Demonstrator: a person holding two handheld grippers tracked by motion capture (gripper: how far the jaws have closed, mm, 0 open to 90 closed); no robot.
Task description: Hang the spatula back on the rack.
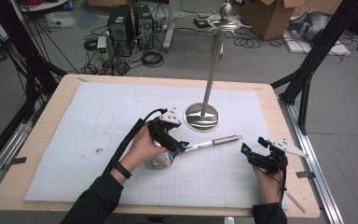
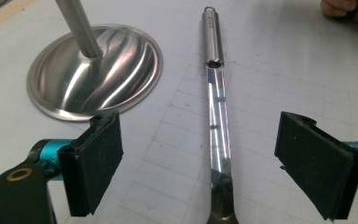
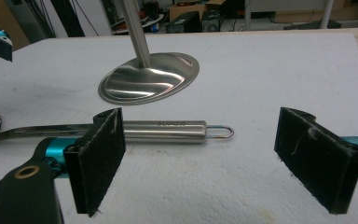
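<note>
A steel ladle lies flat on the white mat, its bowl under my left hand and its tubular handle pointing right. My left gripper is open and hovers low over the ladle's thin shaft, which runs up between the two jaws without touching either pad. My right gripper is open just right of the handle's end. In the right gripper view the handle lies crosswise beyond the open right gripper, with its wire loop in the gap.
A steel hanging stand has its round base on the mat just behind the ladle, and its pole rises to a hooked top. The mat lies on a wooden table. Boxes, computers and cables lie on the floor behind.
</note>
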